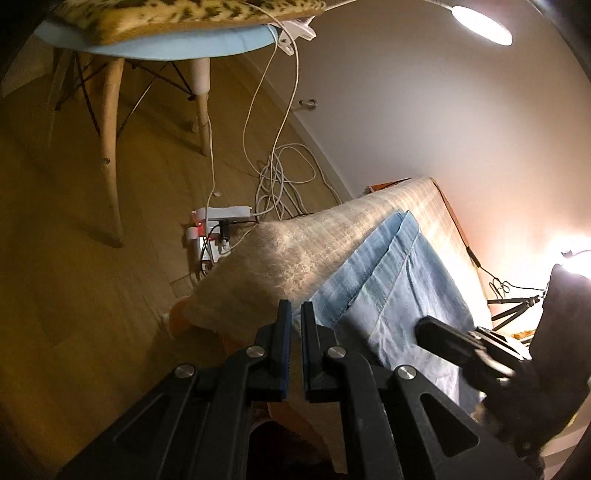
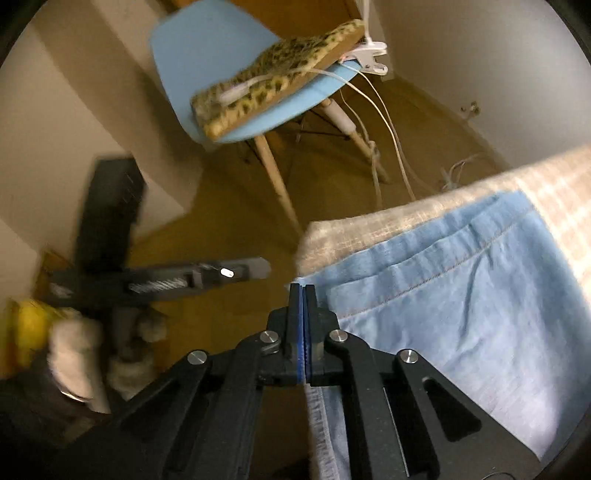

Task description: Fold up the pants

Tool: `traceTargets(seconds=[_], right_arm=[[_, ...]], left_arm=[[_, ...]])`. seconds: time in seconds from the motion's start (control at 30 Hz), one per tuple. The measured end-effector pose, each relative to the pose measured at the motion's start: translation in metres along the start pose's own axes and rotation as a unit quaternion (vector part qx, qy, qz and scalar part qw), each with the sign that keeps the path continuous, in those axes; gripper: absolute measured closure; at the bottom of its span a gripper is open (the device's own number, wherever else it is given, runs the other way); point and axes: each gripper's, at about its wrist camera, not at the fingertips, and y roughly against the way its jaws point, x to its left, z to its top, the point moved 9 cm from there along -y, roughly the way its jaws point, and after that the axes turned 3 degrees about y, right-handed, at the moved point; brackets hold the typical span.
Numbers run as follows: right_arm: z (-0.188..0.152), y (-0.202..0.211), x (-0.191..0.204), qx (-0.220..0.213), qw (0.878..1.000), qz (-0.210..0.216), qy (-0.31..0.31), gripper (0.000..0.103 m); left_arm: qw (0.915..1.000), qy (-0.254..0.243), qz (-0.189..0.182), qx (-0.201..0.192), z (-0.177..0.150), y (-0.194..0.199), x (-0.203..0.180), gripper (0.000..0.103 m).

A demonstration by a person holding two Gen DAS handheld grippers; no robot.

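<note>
Light blue pants [image 2: 461,295] are lying spread on a beige woven-cloth-covered table [image 1: 295,251], reaching the near edge and running toward the far end. Right gripper [image 2: 303,291] is sitting at the near left corner of the pants, jaws pressed together, a thin pale fabric edge is coming out from between the pads and hanging down below them, so it is clamping the pants' edge. Left gripper [image 1: 293,310] is hovering at the near edge of the table, just left of the pants; the log reads it as closed, though a slim gap is showing between the blue pads, and nothing is visibly sitting between them. In the right wrist view the left gripper [image 2: 258,269] is showing blurred off to the left, past the table edge, held by a hand in a pale glove [image 2: 74,350]. A blue chair [image 2: 207,62] with a leopard-print cushion [image 2: 277,74] is standing far off on the wood floor [image 1: 74,258]. White cables [image 1: 280,177] and a power strip [image 1: 221,218] are lying on the floor by the wall. A lamp [image 1: 480,22] is glowing overhead.
</note>
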Motion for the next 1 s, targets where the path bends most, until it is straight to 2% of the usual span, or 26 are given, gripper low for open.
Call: traceTargets(seconds=[0.13, 0.17, 0.2, 0.23, 0.27, 0.3, 0.37, 0.4, 0.43, 0.47, 0.53, 0.57, 0.6, 0.7, 0.73, 0.83, 0.93, 1.0], right_arm=[[-0.013, 0.008, -0.018, 0.029, 0.999, 0.007, -0.031, 0.099], [-0.017, 0.009, -0.021, 0.036, 0.999, 0.006, -0.030, 0.092], [-0.024, 0.009, -0.022, 0.044, 0.999, -0.003, -0.019, 0.075], [-0.029, 0.010, -0.022, 0.047, 0.999, -0.015, -0.007, 0.064], [-0.036, 0.009, -0.019, 0.050, 0.998, -0.026, 0.007, 0.045], [-0.041, 0.006, -0.016, 0.058, 0.997, -0.036, 0.026, 0.042], [-0.047, 0.000, -0.013, 0.068, 0.994, -0.065, 0.055, 0.042], [-0.050, -0.006, -0.016, 0.074, 0.991, -0.089, 0.065, 0.046], [-0.054, -0.011, -0.020, 0.082, 0.989, -0.101, 0.064, 0.054], [-0.054, -0.017, -0.026, 0.087, 0.989, -0.107, 0.053, 0.071], [-0.049, -0.015, -0.033, 0.070, 0.992, -0.098, 0.035, 0.078], [-0.047, -0.015, -0.036, 0.068, 0.993, -0.091, 0.022, 0.092], [-0.045, -0.013, -0.042, 0.064, 0.994, -0.083, 0.004, 0.099], [-0.041, -0.004, -0.053, 0.044, 0.997, -0.043, -0.049, 0.100], [-0.038, 0.003, -0.058, 0.031, 0.996, -0.018, -0.081, 0.100], [-0.024, 0.023, -0.063, -0.008, 0.988, 0.041, -0.150, 0.100], [0.001, 0.033, -0.049, -0.032, 0.987, 0.066, -0.140, 0.100], [0.011, 0.034, -0.031, -0.031, 0.990, 0.071, -0.121, 0.100]], left_arm=[[0.9997, -0.006, -0.014, 0.017, -0.010, -0.003, -0.008, 0.101], [0.9996, -0.013, -0.015, 0.020, -0.012, -0.005, -0.013, 0.101], [0.9994, -0.022, -0.015, 0.023, -0.014, -0.009, -0.018, 0.101], [0.9993, -0.025, -0.015, 0.023, -0.016, -0.011, -0.022, 0.101], [0.9992, -0.027, -0.018, 0.026, -0.017, -0.014, -0.025, 0.101], [0.9991, -0.026, -0.019, 0.026, -0.017, -0.016, -0.026, 0.101], [0.9992, -0.022, -0.021, 0.026, -0.017, -0.019, -0.027, 0.101], [0.9993, -0.021, -0.018, 0.027, -0.017, -0.021, -0.028, 0.101], [0.9992, -0.021, -0.018, 0.027, -0.017, -0.021, -0.028, 0.101], [0.9992, -0.021, -0.019, 0.028, -0.017, -0.022, -0.028, 0.101], [0.9992, -0.026, -0.015, 0.028, -0.016, -0.021, -0.028, 0.101], [0.9991, -0.027, -0.013, 0.029, -0.016, -0.022, -0.027, 0.101], [0.9991, -0.025, -0.013, 0.031, -0.016, -0.023, -0.026, 0.101], [0.9989, -0.026, -0.007, 0.038, -0.016, -0.030, -0.024, 0.101], [0.9988, -0.028, -0.006, 0.040, -0.017, -0.033, -0.024, 0.101], [0.9984, -0.034, -0.003, 0.044, -0.018, -0.040, -0.024, 0.101], [0.9987, -0.029, -0.010, 0.042, -0.014, -0.037, -0.022, 0.101], [0.9992, -0.024, -0.004, 0.033, -0.009, -0.030, -0.013, 0.101]])
